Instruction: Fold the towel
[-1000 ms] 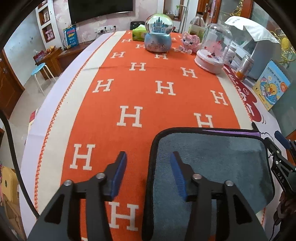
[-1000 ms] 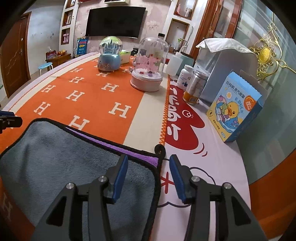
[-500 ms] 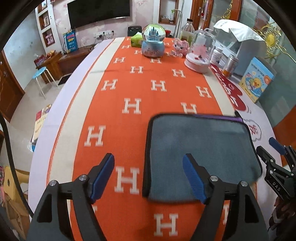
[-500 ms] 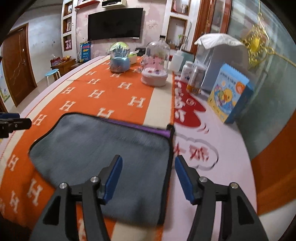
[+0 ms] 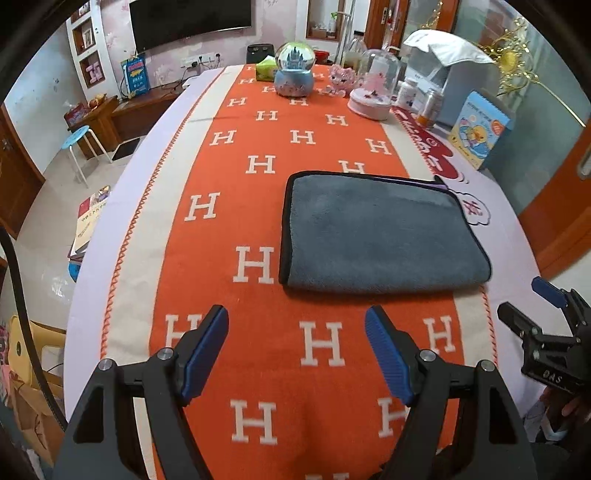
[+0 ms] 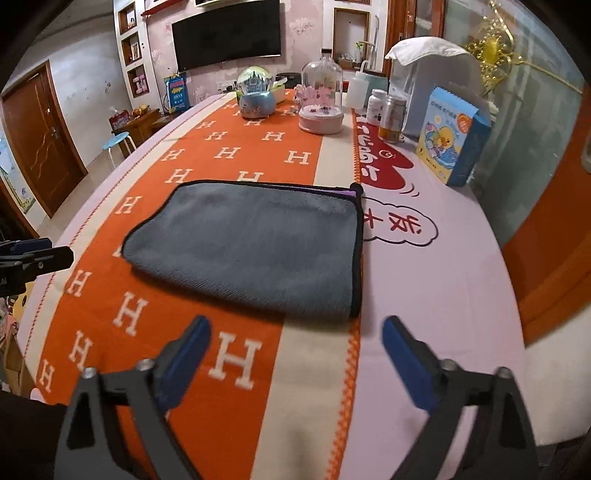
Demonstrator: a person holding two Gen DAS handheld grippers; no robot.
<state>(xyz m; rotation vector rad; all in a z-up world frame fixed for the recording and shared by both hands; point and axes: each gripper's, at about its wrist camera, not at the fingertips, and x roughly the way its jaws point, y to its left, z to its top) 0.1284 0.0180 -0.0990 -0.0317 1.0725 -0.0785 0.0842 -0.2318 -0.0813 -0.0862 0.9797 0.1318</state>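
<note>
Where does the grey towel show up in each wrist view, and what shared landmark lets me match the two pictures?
Left wrist: grey towel lies right of centre, beyond the open left gripper.
Right wrist: grey towel lies left of centre, beyond the open right gripper.
Shared landmark: blue snow globe.

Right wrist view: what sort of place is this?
Most likely a home living or dining room: a wall-mounted TV, a long table under an orange H-pattern runner, and a snow globe beyond the gray towel.
</note>
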